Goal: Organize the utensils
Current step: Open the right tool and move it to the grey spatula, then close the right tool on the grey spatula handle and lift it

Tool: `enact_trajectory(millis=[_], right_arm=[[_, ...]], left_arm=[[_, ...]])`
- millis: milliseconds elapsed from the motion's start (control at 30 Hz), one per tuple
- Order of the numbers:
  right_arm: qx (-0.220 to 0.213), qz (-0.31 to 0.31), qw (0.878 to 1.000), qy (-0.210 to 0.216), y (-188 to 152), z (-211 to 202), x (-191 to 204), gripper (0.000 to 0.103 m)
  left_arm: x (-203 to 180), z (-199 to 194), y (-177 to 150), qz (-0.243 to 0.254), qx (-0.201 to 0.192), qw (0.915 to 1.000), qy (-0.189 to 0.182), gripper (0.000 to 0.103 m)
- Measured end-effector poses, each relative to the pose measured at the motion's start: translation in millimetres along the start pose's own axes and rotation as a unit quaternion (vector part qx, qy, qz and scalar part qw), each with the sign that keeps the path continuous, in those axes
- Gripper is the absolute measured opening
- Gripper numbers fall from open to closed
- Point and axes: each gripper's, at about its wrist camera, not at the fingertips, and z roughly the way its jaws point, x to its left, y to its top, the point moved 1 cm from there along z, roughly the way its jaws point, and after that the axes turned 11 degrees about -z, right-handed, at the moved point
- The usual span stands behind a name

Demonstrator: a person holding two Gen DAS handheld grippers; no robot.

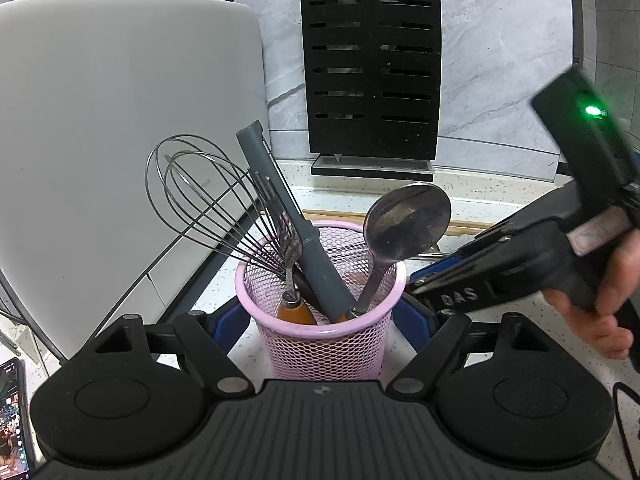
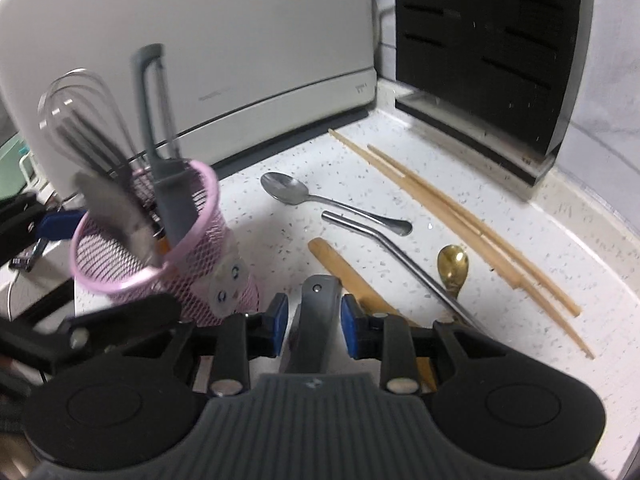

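Note:
A pink mesh cup stands on the speckled counter between the blue pads of my left gripper, which is open; a sliver of space shows on each side. It holds a whisk, a grey peeler, a large steel spoon and a wooden-handled tool. Right of the cup, my right gripper is open around a grey handle, with a gap on the handle's left. On the counter lie a steel spoon, a bent metal straw, a gold spoon, a wooden stick and chopsticks.
A white appliance fills the left side behind the cup. A black slotted knife block stands against the marble wall. A phone lies at the lower left. A person's hand grips the right tool.

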Motion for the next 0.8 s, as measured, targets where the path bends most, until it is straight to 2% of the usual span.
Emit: enact_trajectory(millis=[133, 467, 567, 800], right_arm=[[0.010, 0.008, 1.000, 0.005, 5.2, 12.0, -0.4, 0.027], [0.008, -0.050, 0.999, -0.017, 3.0, 19.7, 12.5, 0.027], [0.004, -0.063, 0.998, -0.024, -0.9, 15.5, 15.3, 0.024], [-0.001, -0.048, 0.999, -0.016, -3.7, 10.4, 11.6, 0.021]], left_arm=[[-0.2, -0.2, -0.4, 0.000, -0.002, 1.0000, 0.001, 0.094], [1.1, -2.3, 1.1, -0.010, 0.000, 0.9999, -0.004, 0.094], [0.4, -2.2, 1.6, -0.011, 0.000, 0.9999, -0.002, 0.095], [-0.1, -2.2, 2.0, -0.011, 0.000, 0.9999, -0.002, 0.095]])
